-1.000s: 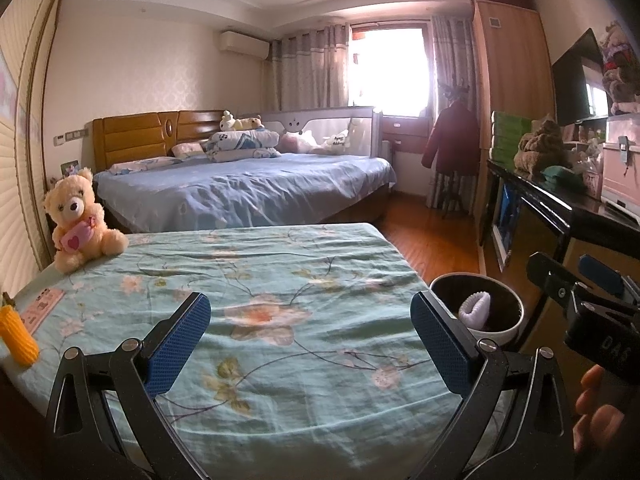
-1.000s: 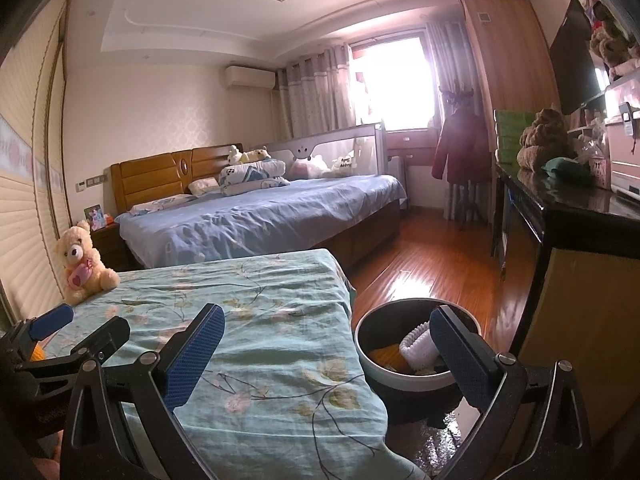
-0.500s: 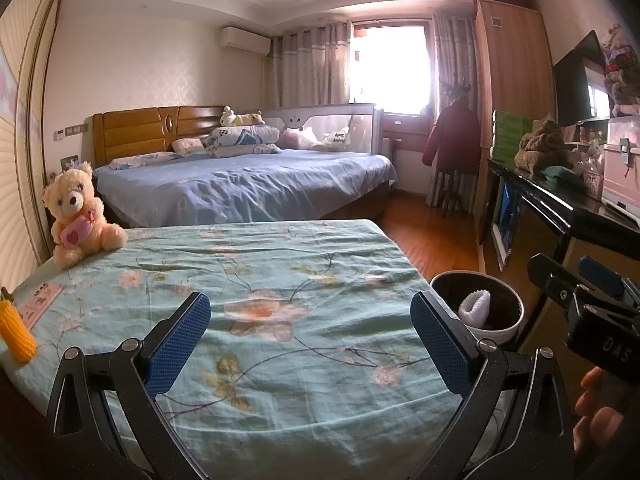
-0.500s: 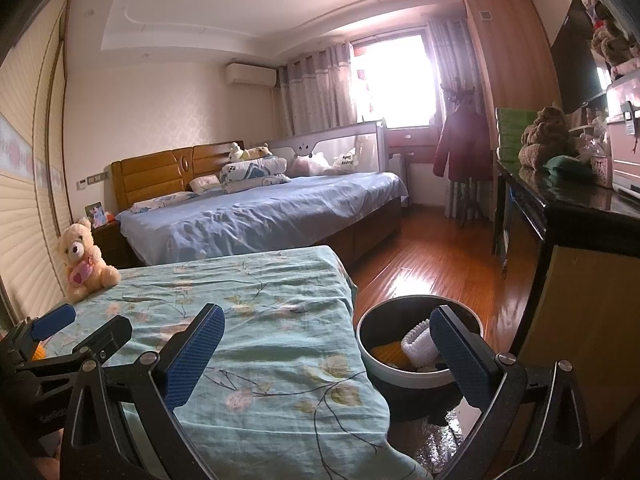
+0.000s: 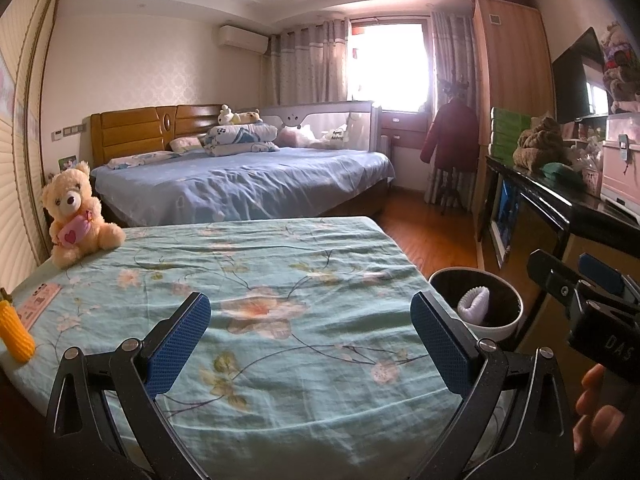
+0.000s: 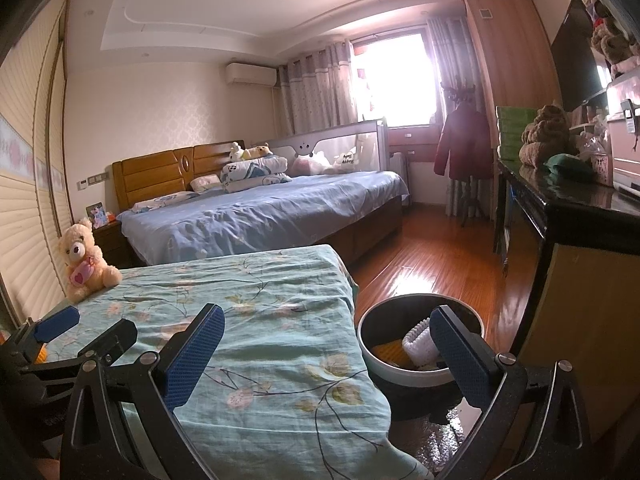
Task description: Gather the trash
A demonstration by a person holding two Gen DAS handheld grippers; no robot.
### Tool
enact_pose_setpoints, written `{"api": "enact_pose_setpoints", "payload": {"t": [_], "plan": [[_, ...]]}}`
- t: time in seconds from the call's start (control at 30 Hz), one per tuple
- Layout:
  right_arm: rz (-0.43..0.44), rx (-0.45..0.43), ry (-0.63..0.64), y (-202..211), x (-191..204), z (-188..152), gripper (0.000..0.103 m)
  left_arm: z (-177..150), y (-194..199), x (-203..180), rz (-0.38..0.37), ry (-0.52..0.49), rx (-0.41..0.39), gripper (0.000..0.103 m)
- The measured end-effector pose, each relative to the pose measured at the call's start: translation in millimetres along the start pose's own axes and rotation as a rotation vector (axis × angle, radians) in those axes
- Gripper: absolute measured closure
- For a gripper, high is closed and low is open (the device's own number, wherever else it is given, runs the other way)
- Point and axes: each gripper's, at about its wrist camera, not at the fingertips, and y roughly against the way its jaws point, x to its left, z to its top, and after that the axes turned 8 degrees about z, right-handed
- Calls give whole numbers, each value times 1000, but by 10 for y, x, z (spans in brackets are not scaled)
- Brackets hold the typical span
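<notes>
Yellow, the corn-shaped piece (image 5: 16,338) stands at the left edge of the floral cloth (image 5: 280,280), partly cut off by the frame; in the right wrist view the left gripper (image 6: 86,328) hides nearly all of it. The bin (image 6: 416,372) on the floor beside the table holds a white ribbed item (image 6: 418,344) and something orange, hard to identify. Both grippers, left (image 5: 310,338) and right (image 6: 326,354), are spread wide, empty.

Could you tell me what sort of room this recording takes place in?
Most likely a home bedroom: a made bed with a wooden headboard, a teddy bear on the floral bedspread, and a curtained window.
</notes>
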Motion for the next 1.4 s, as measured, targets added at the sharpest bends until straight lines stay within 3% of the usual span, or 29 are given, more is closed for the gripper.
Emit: {"api": "enact_pose_setpoints", "payload": {"t": [1.4], "plan": [[25, 37, -35, -139, 65, -32, 0, -58, -155, 6, 8, -14, 40, 1]]}}
